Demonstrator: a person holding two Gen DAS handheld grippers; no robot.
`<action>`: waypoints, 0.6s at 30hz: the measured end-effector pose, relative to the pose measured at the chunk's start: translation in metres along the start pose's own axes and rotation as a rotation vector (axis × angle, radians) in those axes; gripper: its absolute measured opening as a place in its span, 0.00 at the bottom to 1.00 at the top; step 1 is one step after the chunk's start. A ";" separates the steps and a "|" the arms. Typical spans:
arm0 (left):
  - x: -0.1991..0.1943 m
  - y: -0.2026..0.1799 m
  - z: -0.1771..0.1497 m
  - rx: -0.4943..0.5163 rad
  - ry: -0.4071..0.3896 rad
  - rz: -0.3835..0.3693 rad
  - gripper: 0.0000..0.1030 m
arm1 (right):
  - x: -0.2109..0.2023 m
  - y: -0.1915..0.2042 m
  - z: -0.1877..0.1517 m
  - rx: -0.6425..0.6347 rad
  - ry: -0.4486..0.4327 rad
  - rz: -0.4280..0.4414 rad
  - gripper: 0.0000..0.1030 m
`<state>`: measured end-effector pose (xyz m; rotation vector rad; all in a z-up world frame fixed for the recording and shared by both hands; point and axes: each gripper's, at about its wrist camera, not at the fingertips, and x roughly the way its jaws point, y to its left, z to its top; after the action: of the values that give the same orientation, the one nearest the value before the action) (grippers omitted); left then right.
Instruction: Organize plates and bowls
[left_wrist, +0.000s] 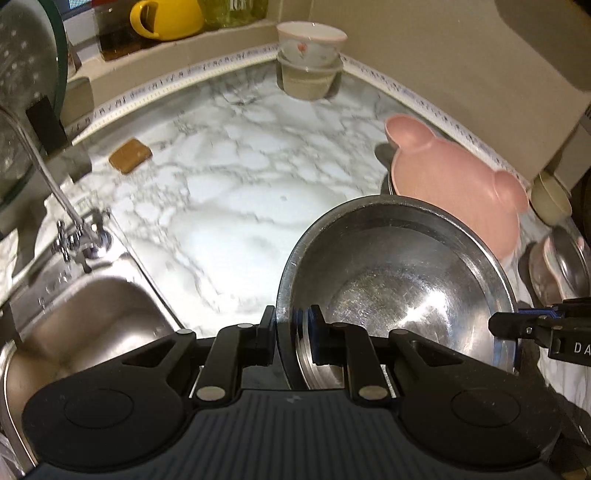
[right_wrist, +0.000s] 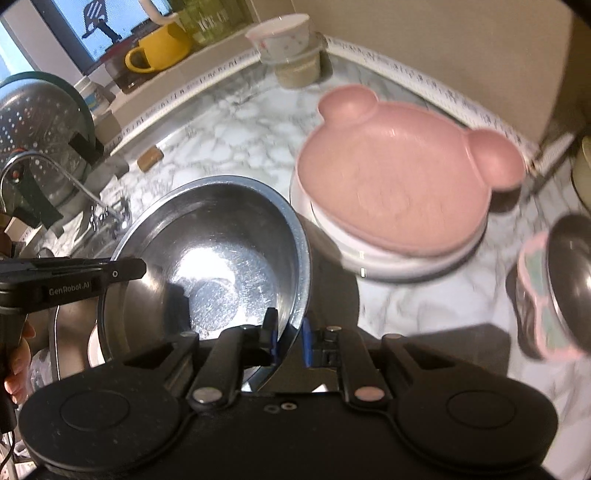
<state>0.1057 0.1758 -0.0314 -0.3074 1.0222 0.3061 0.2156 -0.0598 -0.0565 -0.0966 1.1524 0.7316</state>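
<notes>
A steel bowl (left_wrist: 399, 280) is held above the marble counter (left_wrist: 236, 206) by both grippers. My left gripper (left_wrist: 291, 325) is shut on its left rim. My right gripper (right_wrist: 290, 338) is shut on its right rim (right_wrist: 295, 280), and shows in the left wrist view (left_wrist: 517, 326) at the bowl's right edge. The left gripper shows in the right wrist view (right_wrist: 140, 267) at the bowl's left edge. A pink bear-shaped plate (right_wrist: 399, 184) lies on top of a white plate stack (right_wrist: 388, 258) behind the bowl. It also shows in the left wrist view (left_wrist: 454, 188).
A floral bowl stacked on a container (left_wrist: 310, 62) stands at the back corner. A sink (left_wrist: 85, 314) with a tap (left_wrist: 70, 229) lies at left. A brown sponge (left_wrist: 130, 154) lies on the counter. A pink-rimmed steel lid (right_wrist: 554, 284) stands at right. A colander (right_wrist: 37, 140) stands far left.
</notes>
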 end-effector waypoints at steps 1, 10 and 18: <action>0.000 -0.002 -0.004 0.004 0.003 0.001 0.16 | 0.000 -0.002 -0.005 0.004 0.007 -0.001 0.14; 0.007 -0.020 -0.030 0.032 0.034 -0.014 0.16 | 0.000 -0.014 -0.034 0.037 0.032 -0.024 0.14; 0.015 -0.024 -0.041 0.031 0.057 -0.021 0.16 | 0.003 -0.019 -0.041 0.052 0.037 -0.046 0.14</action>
<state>0.0905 0.1395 -0.0619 -0.3001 1.0779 0.2633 0.1945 -0.0899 -0.0823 -0.0925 1.1999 0.6612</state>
